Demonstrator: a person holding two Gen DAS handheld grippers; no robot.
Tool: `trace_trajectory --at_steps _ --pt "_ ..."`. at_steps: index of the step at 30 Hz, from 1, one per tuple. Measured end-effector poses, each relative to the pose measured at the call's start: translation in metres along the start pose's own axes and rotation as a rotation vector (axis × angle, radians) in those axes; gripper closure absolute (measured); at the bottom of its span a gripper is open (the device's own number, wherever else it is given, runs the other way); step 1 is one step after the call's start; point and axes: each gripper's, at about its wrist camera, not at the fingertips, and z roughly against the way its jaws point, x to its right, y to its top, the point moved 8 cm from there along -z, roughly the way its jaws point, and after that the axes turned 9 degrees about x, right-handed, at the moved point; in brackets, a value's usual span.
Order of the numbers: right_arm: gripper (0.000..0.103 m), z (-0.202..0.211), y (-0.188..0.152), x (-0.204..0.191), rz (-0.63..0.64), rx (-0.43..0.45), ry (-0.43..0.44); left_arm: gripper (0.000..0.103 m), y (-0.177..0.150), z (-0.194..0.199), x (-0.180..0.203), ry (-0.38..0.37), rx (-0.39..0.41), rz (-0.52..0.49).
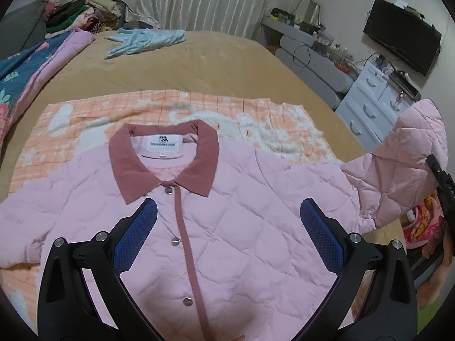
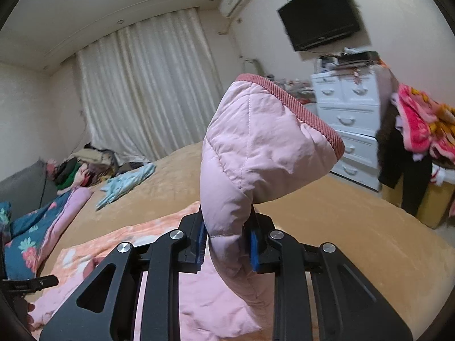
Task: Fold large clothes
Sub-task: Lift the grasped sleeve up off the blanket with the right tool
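A pink quilted jacket [image 1: 233,213] with a dusty-rose collar [image 1: 162,159] lies face up and buttoned on an orange patterned blanket [image 1: 85,119] on the bed. My left gripper [image 1: 227,216] hovers open over the jacket's chest, nothing between its blue pads. My right gripper [image 2: 227,241] is shut on the jacket's sleeve [image 2: 256,153], lifted off the bed with its rose cuff [image 2: 301,105] standing up above the fingers. In the left wrist view that raised sleeve [image 1: 403,164] hangs at the right edge, with part of the right gripper's black body beside it.
The tan bed [image 1: 199,65] holds a light blue garment [image 1: 142,39], a floral quilt [image 1: 31,62] at the left and a clothes pile [image 1: 79,14] at the head. A white dresser [image 2: 349,119], a wall TV [image 2: 321,25] and piled bright clothes [image 2: 418,125] stand at the right.
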Motion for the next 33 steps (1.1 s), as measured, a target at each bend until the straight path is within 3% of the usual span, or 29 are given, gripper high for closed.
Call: trace_trajectory --at_steps 13,25,33 --pt "0.081 0.012 0.011 -0.100 0.089 -0.020 0.095 0.008 0.022 0.044 -0.038 -0.015 0.055 0.052" --pt "0.081 0.023 -0.007 -0.189 0.164 -0.055 0.206 0.008 0.024 0.066 -0.085 0.005 0.072 0.135" --pt "0.081 0.023 -0.028 -0.238 0.195 -0.082 0.264 0.008 0.022 0.075 -0.113 -0.019 0.076 0.194"
